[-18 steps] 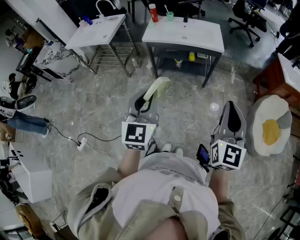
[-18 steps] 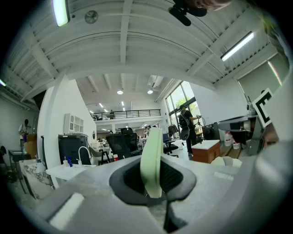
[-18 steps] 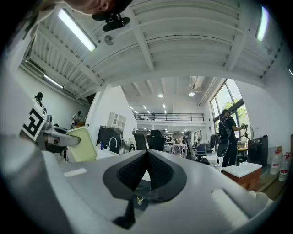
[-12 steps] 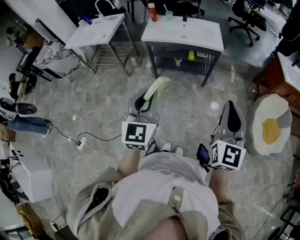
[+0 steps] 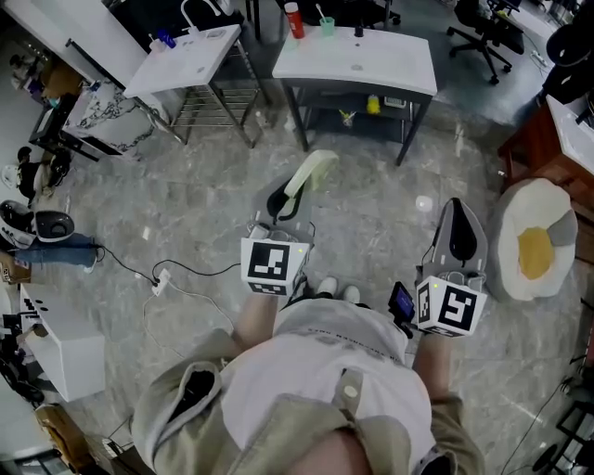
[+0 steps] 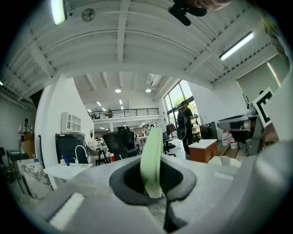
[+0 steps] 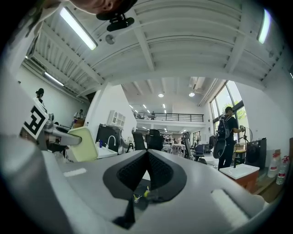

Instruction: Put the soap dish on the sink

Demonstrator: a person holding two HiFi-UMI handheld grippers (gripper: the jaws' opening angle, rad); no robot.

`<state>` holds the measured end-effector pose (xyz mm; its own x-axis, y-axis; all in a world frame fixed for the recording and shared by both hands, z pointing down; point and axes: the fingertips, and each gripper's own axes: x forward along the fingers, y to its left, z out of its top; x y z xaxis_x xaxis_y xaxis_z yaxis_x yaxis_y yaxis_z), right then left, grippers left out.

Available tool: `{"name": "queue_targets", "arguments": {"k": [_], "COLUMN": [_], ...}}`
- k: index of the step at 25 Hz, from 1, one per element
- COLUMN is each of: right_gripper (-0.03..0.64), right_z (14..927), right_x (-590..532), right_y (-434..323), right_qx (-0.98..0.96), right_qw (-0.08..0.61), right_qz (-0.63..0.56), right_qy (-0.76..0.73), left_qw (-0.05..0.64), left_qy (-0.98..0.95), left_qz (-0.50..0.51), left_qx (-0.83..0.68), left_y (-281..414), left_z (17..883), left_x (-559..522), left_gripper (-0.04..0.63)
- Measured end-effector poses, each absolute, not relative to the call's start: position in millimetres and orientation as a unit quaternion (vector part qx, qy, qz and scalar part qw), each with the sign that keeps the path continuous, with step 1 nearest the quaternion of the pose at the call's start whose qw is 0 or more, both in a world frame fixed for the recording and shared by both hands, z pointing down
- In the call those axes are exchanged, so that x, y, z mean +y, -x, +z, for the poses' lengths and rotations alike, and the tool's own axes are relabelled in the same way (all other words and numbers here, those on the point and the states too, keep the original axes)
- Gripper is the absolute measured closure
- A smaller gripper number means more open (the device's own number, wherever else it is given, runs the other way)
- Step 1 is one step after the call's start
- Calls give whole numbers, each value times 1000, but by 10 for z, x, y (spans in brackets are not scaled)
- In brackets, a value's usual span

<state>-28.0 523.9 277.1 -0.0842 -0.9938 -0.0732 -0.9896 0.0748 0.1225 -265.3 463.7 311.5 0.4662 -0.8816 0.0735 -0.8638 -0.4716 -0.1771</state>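
While I stand on the grey floor, my left tool is clenched on the pale green soap dish, which sits on edge between the jaws and sticks out forward (upright in the left gripper view). My right tool is closed, with nothing between its jaws. Further ahead, well apart from the dish, stands the white sink, with a red bottle and a green cup at its far edge.
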Motion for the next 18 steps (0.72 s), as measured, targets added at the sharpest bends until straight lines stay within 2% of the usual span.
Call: {"name": "queue_targets", "arguments": {"k": [6,13,16,18], "right_gripper": [618,605,438,388], "right_z": [2800,2826,2848,2860], "right_x": [5214,5115,5020,4960], "right_y": [75,-238,-360,-418], "right_qx": [-735,-735,-742,-743], "right_qw": [-3,-70,-77,-86], "right_qz": [-48,-1,7,17], "right_qy": [-676,-675,-666,-663], "left_qw": [52,18,13,8], "left_qy": [857,868,870,870], "left_qz": [-75,-42,-39,-36], "left_qx": [506,494,492,491], "left_y": [2468,2229,2118,2085], "left_z": [3100,3073,3087,3083], "left_x": [4603,4491,4415,4372], "left_gripper": [565,565,565,565]}}
